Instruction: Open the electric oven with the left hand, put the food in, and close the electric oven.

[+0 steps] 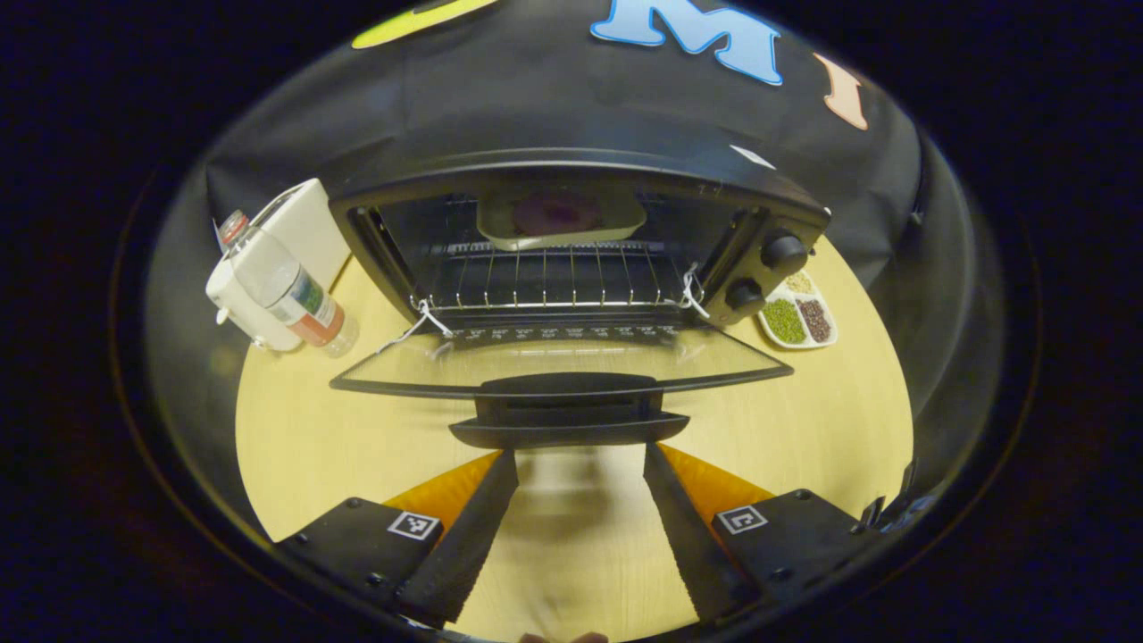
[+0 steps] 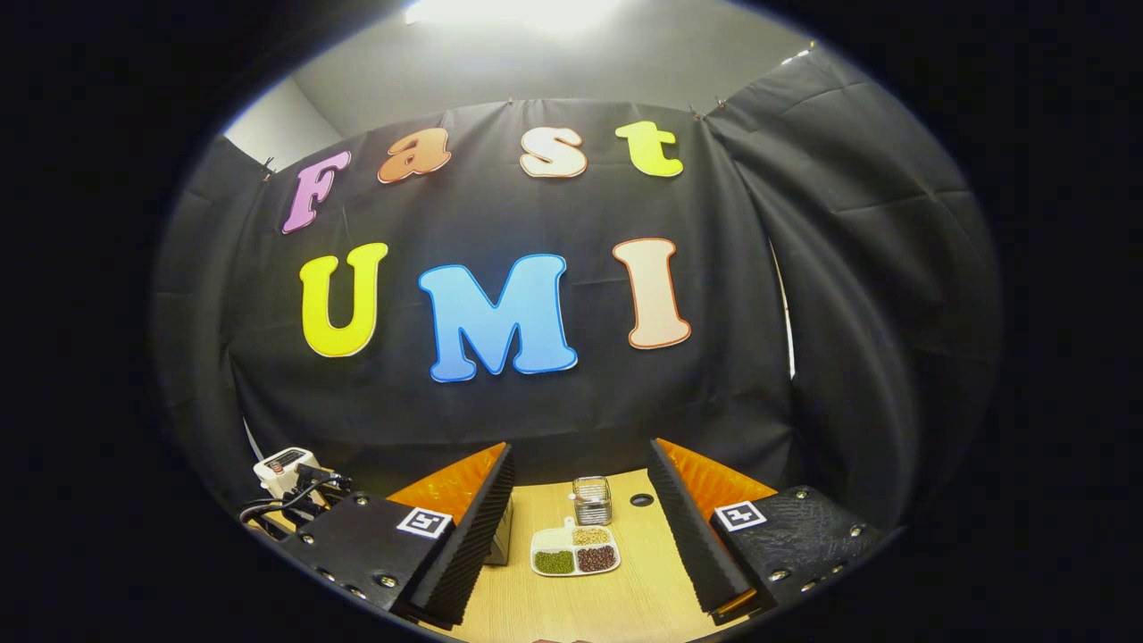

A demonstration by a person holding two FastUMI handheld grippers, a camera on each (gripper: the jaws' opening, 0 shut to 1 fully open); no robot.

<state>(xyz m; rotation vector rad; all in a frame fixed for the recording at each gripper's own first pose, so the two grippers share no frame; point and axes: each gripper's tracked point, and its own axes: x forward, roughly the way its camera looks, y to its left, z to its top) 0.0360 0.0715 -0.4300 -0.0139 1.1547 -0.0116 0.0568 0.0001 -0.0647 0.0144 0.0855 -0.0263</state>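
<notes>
In the left gripper view a black electric oven stands at the back of the wooden table, its glass door folded down flat toward me. A pale plate with dark round food rests on the wire rack deep inside. My left gripper is open just in front of the door handle, touching nothing. In the right gripper view my right gripper is open and held high above the table, with nothing between its fingers.
A water bottle leans on a white device left of the oven. A divided tray of beans lies to the oven's right, with a small glass jar behind it. White strings hang at the door hinges.
</notes>
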